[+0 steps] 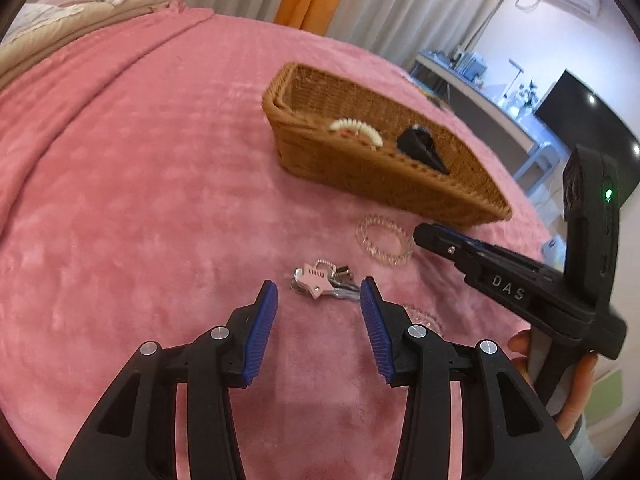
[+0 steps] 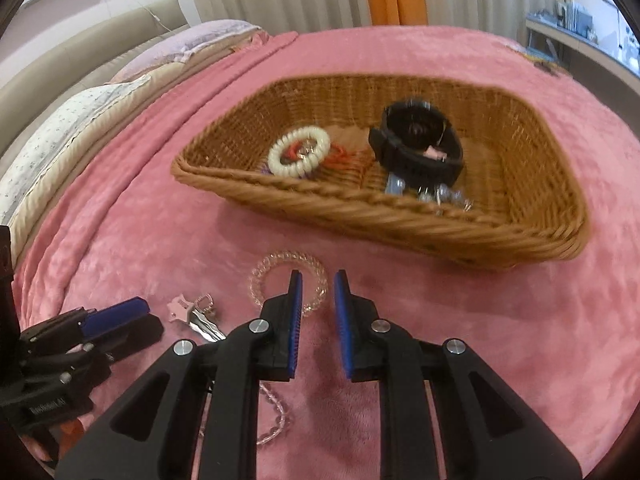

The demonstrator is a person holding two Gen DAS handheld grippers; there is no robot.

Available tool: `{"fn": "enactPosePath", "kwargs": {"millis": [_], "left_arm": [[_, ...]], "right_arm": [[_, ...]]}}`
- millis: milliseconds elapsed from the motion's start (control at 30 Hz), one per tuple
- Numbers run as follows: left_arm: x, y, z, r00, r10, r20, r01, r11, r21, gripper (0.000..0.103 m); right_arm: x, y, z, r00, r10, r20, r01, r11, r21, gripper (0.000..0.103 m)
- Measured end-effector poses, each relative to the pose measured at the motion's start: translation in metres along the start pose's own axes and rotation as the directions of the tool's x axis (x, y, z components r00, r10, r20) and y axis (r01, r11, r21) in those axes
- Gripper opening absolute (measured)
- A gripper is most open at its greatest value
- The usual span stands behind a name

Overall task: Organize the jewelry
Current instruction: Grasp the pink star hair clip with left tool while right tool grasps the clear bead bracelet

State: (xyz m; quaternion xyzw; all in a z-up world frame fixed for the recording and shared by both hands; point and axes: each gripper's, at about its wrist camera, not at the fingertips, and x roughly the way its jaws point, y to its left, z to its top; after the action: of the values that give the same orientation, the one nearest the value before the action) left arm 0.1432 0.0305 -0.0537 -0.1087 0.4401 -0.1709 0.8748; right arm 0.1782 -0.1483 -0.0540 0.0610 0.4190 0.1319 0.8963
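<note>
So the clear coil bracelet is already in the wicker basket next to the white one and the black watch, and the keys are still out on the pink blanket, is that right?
Not quite. The clear coil bracelet is not in the wicker basket; it lies on the pink blanket in front of it, as the right wrist view shows. The white bracelet and black watch are inside, and the keys are out.

The letters "DAS" stand in raised black type on the body of the right tool [image 1: 424, 236], at the right of the left wrist view. A small white label on the left tool [image 2: 132, 316], lower left of the right wrist view, is too blurred to read.
</note>
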Motion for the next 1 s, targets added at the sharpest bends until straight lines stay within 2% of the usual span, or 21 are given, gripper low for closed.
{"fn": "enactPosePath", "kwargs": {"millis": [167, 233, 267, 333, 567, 700, 767, 867, 933, 1000], "left_arm": [[0.017, -0.011, 0.002, 0.995, 0.091, -0.032, -0.089, 0.995, 0.051, 0.041], [0.021, -0.011, 0.002, 0.991, 0.125, -0.043, -0.122, 0.99, 0.065, 0.031], [0.02, -0.01, 0.002, 0.991, 0.129, -0.041, -0.126, 0.99, 0.065, 0.031], [0.015, -0.007, 0.001, 0.99, 0.136, -0.036, -0.133, 0.989, 0.065, 0.022], [-0.001, 0.028, 0.007, 0.984, 0.178, -0.015, -0.178, 0.984, 0.0, 0.021], [-0.01, 0.04, 0.007, 0.99, 0.139, -0.012, -0.139, 0.989, -0.05, 0.021], [-0.012, 0.042, 0.004, 0.999, 0.046, -0.029, -0.048, 0.995, -0.083, 0.021], [-0.007, 0.033, 0.002, 0.996, -0.075, -0.055, 0.068, 0.991, -0.115, 0.021], [0.002, 0.029, 0.005, 0.993, -0.09, -0.073, 0.079, 0.986, -0.144, 0.023], [0.013, 0.029, 0.011, 0.996, -0.054, -0.073, 0.04, 0.983, -0.177, 0.023]], "right_arm": [[0.004, -0.001, -0.001, 1.0, 0.006, -0.004, -0.006, 1.0, -0.005, 0.014], [0.006, 0.0, -0.002, 1.0, 0.007, -0.007, -0.007, 1.0, -0.009, 0.014], [0.006, -0.001, -0.002, 1.0, 0.01, -0.007, -0.01, 1.0, -0.01, 0.014], [0.006, -0.001, -0.002, 1.0, 0.015, -0.007, -0.015, 1.0, -0.007, 0.014], [0.01, -0.004, -0.002, 1.0, 0.026, -0.018, -0.026, 1.0, 0.004, 0.014], [0.011, -0.004, -0.002, 0.999, 0.031, -0.022, -0.031, 1.0, 0.005, 0.014], [0.011, -0.005, -0.003, 0.999, 0.034, -0.022, -0.034, 0.999, 0.009, 0.014], [0.011, -0.005, -0.003, 0.999, 0.036, -0.021, -0.036, 0.999, 0.01, 0.014], [0.011, -0.006, -0.004, 0.999, 0.039, -0.021, -0.038, 0.999, 0.012, 0.014], [0.011, -0.008, -0.004, 0.999, 0.048, -0.021, -0.047, 0.999, 0.021, 0.014]]}}
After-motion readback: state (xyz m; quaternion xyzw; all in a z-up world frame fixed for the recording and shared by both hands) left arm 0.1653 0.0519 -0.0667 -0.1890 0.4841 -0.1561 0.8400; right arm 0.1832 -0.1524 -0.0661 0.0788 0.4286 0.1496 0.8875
